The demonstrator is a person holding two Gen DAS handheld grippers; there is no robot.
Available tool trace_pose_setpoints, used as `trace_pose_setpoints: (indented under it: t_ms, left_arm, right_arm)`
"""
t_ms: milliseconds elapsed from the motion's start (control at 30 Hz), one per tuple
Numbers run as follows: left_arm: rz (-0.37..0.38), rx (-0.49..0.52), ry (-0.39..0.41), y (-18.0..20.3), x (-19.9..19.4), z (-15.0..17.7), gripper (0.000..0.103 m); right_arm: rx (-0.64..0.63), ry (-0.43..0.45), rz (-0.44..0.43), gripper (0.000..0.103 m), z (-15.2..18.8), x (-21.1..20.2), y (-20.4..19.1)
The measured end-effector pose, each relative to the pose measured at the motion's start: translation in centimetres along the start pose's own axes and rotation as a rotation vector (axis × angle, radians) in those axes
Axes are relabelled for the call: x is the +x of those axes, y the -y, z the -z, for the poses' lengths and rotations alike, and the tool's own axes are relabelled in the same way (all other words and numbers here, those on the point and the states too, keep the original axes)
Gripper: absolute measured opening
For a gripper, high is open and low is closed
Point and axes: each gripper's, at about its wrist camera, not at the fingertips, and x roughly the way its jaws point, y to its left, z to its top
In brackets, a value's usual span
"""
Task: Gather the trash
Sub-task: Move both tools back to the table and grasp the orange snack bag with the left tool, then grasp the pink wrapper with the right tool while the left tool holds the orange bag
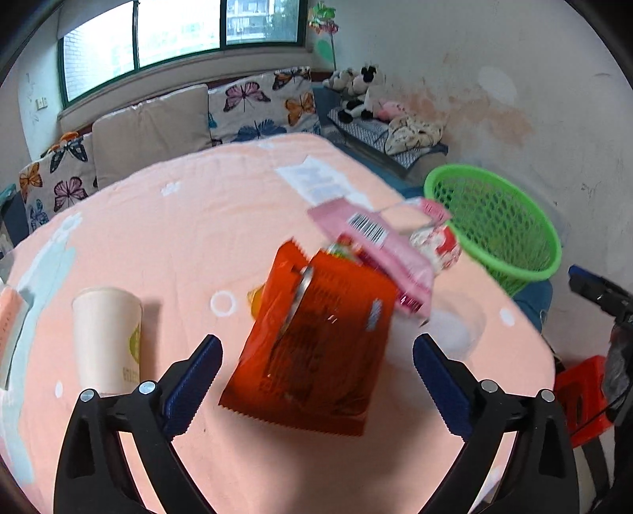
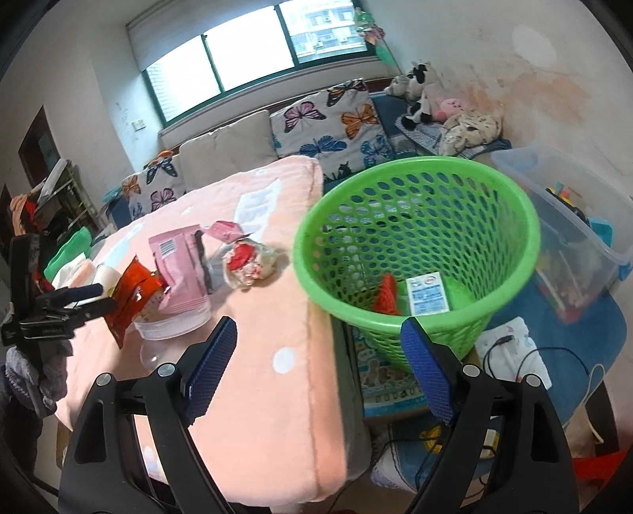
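A green mesh basket (image 2: 415,253) is sitting by the peach bench (image 2: 273,395), where orange (image 1: 312,340) and pink (image 1: 376,245) wrappers are lying.

Light: daylight from the window (image 1: 178,35), blown out white.
Shadows: soft, beside the paper cup (image 1: 108,336) and under the orange packet (image 1: 316,336).
Blur: the packet smeared in the left wrist view.
Edges: fisheye bend, dark corners.
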Motion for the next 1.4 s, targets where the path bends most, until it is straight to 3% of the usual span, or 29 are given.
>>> trace_pose_setpoints:
  t_ms: [367,667,767,900,1133,1400]
  left_arm:
    - [0.002,0.017,-0.033,-0.3,2.0,0.9,0.094]
    - [0.007,0.044,-0.010,0.4,2.0,1.1,0.094]
    - [0.005,0.049,-0.002,0.6,2.0,1.2,0.086]
    - [0.009,0.051,0.013,0.9,1.6,1.4,0.084]
    - [0.019,0.030,0.030,0.5,0.5,1.7,0.071]
    - [0.028,-0.033,0.073,-0.7,-1.6,2.3,0.071]
  right_arm:
    - [-0.052,-0.029,-0.035,0.087,-0.3,1.3,-2.9]
    - [-0.090,-0.058,-0.066,0.087,-0.5,2.6,-4.7]
    - [-0.096,-0.066,-0.078,0.087,-0.6,2.9,-5.0]
    - [-0.111,-0.082,-0.104,0.087,-0.8,3.4,-5.7]
    - [-0.150,-0.100,-0.154,0.087,-1.5,4.4,-7.6]
    - [-0.190,-0.130,-0.226,0.087,-2.9,6.7,-10.1]
